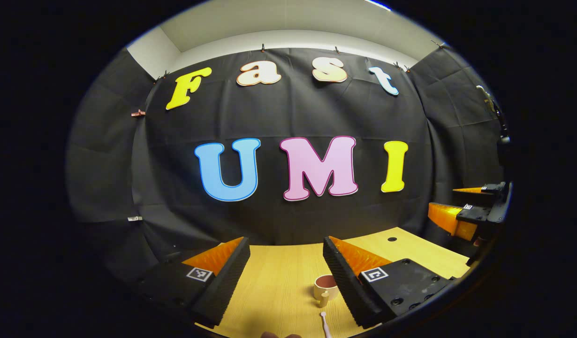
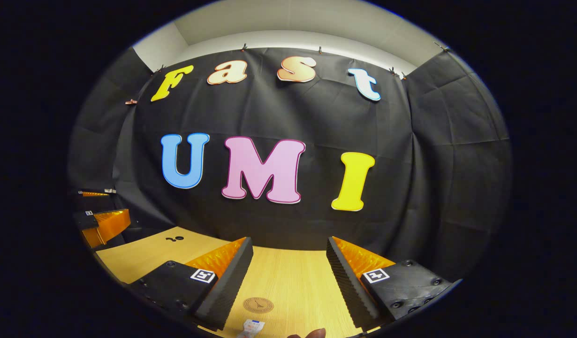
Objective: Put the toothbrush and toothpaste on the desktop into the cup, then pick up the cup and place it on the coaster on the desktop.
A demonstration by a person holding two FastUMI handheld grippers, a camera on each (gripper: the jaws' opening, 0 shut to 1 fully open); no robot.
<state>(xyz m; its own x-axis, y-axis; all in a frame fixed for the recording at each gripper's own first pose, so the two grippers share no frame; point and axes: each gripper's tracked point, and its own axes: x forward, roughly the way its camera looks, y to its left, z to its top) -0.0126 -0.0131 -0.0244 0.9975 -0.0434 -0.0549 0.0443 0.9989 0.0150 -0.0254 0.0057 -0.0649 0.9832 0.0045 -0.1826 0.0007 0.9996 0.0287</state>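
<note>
Both grippers' fingers spread and empty: toothbrush (image 1: pixel 325 324) lies lengthwise below left gripper (image 1: pixel 284 274), toothpaste (image 2: pixel 251 327) below right gripper (image 2: pixel 288 277).

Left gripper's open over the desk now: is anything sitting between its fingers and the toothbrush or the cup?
Nothing visible blocks it. The left gripper is open above the desk, with the cup between its fingers, close to the right one, and the toothbrush lying just nearer the camera than the cup. Only bare wood lies around them.
</note>
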